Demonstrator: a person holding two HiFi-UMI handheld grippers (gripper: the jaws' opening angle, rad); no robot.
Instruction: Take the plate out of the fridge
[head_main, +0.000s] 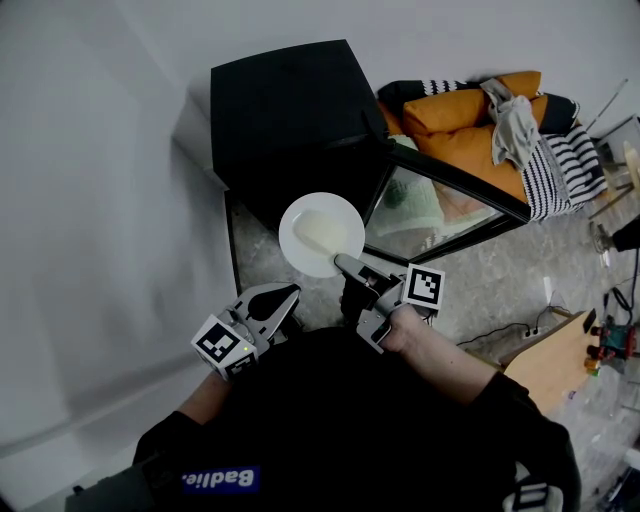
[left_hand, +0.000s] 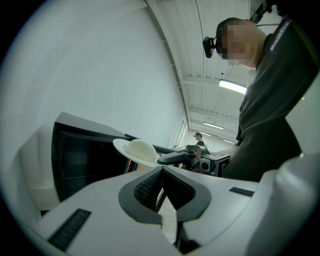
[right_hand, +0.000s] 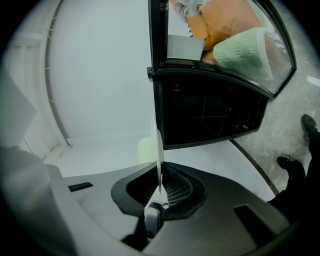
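Plate (head_main: 320, 233) rim clamped in right claw (head_main: 345, 265), left claw (head_main: 290, 295) together, empty, nearby.

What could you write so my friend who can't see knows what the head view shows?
Seen from above, the right gripper holds a white plate by its rim in front of a black mini fridge whose glass door stands open. The left gripper sits beside it, holding nothing.

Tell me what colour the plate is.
The plate is plain white; the head view shows it best.
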